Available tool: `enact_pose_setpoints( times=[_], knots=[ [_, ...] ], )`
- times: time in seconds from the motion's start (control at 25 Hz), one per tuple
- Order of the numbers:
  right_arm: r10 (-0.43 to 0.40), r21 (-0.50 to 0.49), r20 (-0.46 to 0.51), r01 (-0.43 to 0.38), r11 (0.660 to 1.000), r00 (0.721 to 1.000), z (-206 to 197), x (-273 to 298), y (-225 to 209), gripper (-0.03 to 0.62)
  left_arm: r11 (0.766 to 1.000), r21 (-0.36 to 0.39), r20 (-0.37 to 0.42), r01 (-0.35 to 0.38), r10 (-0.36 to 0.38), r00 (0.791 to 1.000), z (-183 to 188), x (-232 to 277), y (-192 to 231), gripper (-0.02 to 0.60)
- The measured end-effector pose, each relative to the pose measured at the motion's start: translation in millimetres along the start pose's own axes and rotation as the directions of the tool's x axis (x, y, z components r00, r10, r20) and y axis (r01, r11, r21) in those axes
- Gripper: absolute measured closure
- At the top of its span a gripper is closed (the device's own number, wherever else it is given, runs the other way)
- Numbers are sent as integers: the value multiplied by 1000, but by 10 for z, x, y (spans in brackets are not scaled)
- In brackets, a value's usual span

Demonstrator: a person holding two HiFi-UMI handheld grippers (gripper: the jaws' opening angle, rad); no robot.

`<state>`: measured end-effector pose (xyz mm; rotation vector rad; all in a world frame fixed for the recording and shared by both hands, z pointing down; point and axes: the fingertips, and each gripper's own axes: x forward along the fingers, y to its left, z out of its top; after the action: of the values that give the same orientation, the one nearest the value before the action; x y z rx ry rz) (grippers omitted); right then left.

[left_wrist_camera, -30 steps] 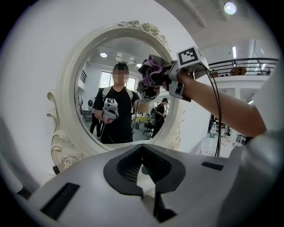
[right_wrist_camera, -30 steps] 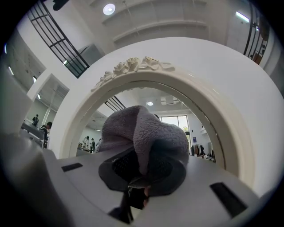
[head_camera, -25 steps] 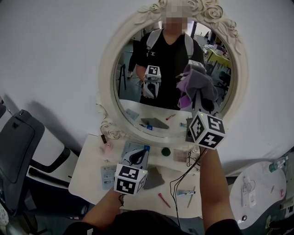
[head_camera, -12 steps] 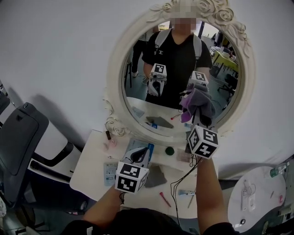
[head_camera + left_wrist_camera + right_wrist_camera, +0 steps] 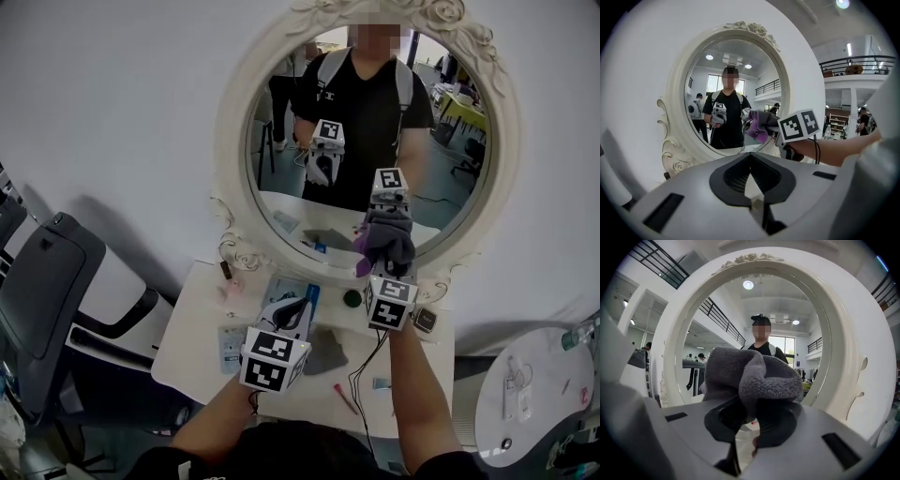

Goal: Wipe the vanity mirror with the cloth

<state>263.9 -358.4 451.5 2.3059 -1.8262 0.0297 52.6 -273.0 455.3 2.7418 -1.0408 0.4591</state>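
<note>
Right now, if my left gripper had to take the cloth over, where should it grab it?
Probably the loose purple-edged fold of the cloth hanging on its left, coming from the left. The right gripper is shut on the bunched middle, and that fold faces the left gripper.

mirror (image 5: 232,141) top cropped, cloth (image 5: 750,376) covers jaws' tips

No legible text, labels or numbers anywhere.
</note>
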Motion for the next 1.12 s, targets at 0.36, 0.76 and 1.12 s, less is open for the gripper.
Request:
enact_pose_setpoints(
  times=[0.36, 0.76, 1.12],
  knots=[
    [-2, -36, -231, -7, 999, 973, -741, 89, 105, 549, 1000, 21, 16, -22, 22, 1000, 46, -143, -31, 575],
    [45, -69, -50, -48, 996, 998, 77, -309, 204, 549, 999, 21, 40, -39, 39, 998, 88, -268, -32, 575],
    [125, -121, 413, -81, 989, 902, 2664, -905, 173, 549, 999, 42, 44, -16, 14, 999, 122, -255, -138, 575]
  ],
)
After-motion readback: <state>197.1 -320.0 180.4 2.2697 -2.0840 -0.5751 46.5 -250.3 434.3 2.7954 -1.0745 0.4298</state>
